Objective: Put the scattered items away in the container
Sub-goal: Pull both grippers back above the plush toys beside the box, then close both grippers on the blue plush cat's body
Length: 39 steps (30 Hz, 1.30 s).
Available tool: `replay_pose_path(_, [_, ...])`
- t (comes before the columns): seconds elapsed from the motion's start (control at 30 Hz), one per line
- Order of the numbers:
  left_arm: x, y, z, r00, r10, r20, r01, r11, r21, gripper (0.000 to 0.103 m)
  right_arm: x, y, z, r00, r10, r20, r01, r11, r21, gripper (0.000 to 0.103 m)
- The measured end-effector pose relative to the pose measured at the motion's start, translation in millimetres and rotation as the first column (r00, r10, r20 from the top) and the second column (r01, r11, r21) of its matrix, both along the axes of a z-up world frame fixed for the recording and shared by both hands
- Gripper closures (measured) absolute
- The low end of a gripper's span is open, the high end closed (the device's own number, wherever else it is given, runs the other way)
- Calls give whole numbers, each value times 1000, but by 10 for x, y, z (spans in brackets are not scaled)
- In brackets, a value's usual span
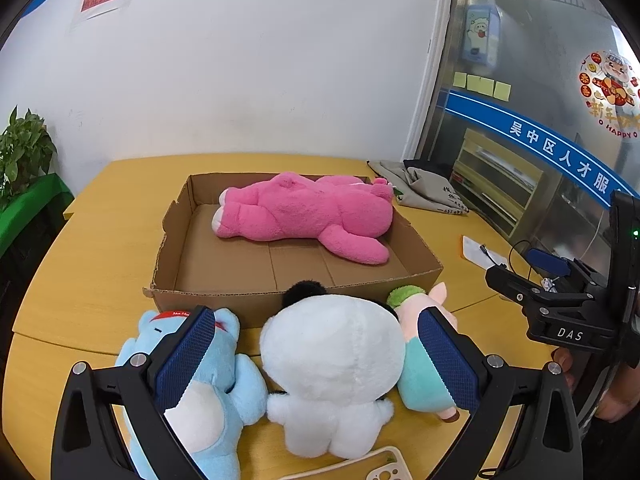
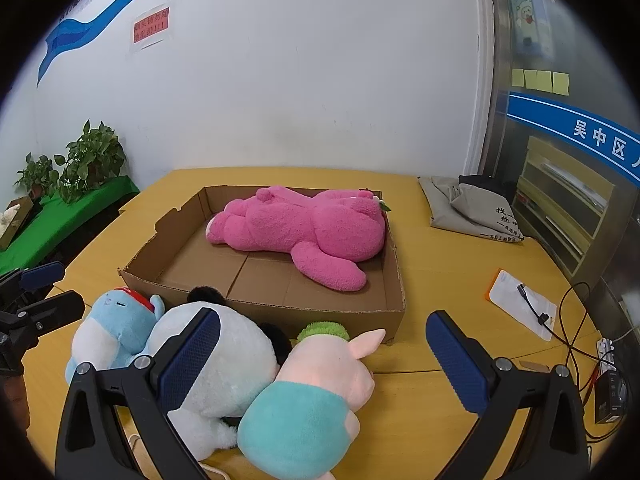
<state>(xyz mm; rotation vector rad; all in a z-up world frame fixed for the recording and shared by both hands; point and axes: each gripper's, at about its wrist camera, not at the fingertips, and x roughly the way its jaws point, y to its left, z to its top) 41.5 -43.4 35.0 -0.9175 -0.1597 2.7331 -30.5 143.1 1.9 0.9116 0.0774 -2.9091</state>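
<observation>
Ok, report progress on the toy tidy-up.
Done: the pink bear lies in the box. In hand: nothing; both grippers, left and right, are open above the toys. Left: the blue toy, the panda and the pig lie on the table.

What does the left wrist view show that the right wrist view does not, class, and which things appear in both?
Only the left wrist view shows a phone case at the near table edge and a festive sticker on the glass.

Only the right wrist view shows a power strip and a tissue box on the green cloth.

Both show the box holding the pink bear, with the blue plush, panda and pig lying before it, and both grippers, left and right, open.
</observation>
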Motion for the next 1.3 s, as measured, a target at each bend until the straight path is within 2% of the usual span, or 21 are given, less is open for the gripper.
replay_pose_path(0.63, [-46,-185,-127,1000,-2,25,2,1000,17,0,-49,-91,-61,1000,3,19,-3,1000,15,0])
replay_pose_path(0.83, [-26,-463,-189,999,-9,44,7,999,34,0,-56,-154,-85,1000,11,20,-11,1000,4,0])
replay_pose_path(1.0, [-64,-832,-341,996,32,87,-34,999,23,0,4,-430,-189,993,111,40,-110,993,-41,0])
replay_pose_path(1.13, [-203,-1113,-537,989,47,142,-51,998,25,0,115,-946,-383,956,283,76,-277,957,-85,0])
replay_pose_path(1.23, [-376,-1269,-725,981,31,191,-39,999,35,0,197,-1383,-581,902,419,105,-403,903,-148,0])
replay_pose_path(1.3, [-517,-1343,-862,973,15,232,-28,998,55,0,200,-1661,-778,866,477,149,-446,872,-202,0])
